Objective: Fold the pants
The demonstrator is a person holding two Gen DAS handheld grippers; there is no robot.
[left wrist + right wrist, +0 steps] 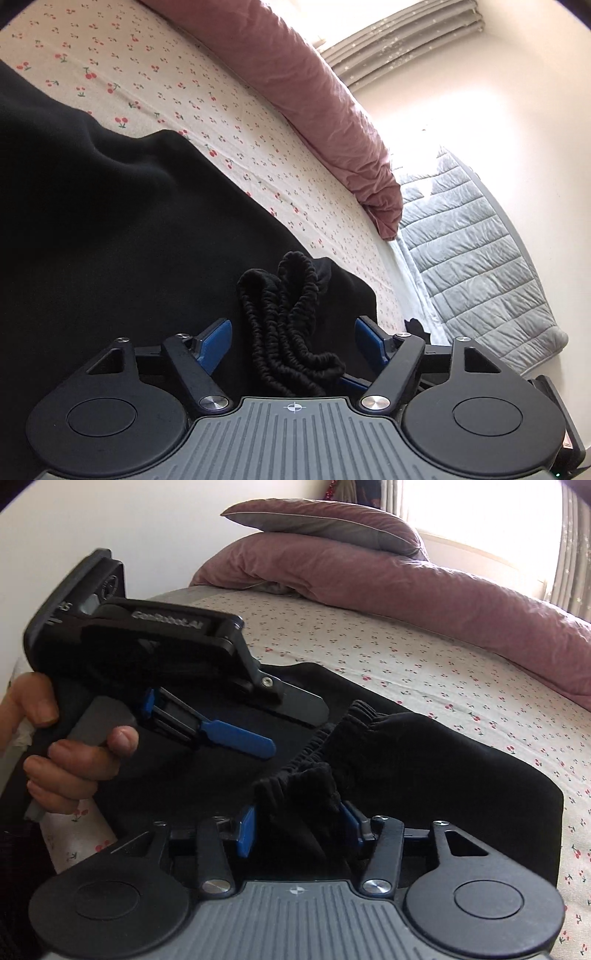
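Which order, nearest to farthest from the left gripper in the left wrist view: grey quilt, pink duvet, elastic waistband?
From the left gripper:
1. Elastic waistband, bunched between its fingers.
2. Grey quilt, to the right, beyond the bed's edge.
3. Pink duvet, along the bed's far side, upper centre.

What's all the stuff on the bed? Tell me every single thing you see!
pants: one, black, spread on the sheet, gathered waistband between the grippers' fingers
sheet: one, cream with red cherries, covering the bed
duvet: one, dusty pink, heaped along the far side
pillow: one, pink and grey, on top of the duvet
quilted pad: one, grey, beyond the sheet's edge
left gripper: black, blue pads, open
right gripper: black, blue pads, waistband between them
hand: one, holding the left gripper's handle
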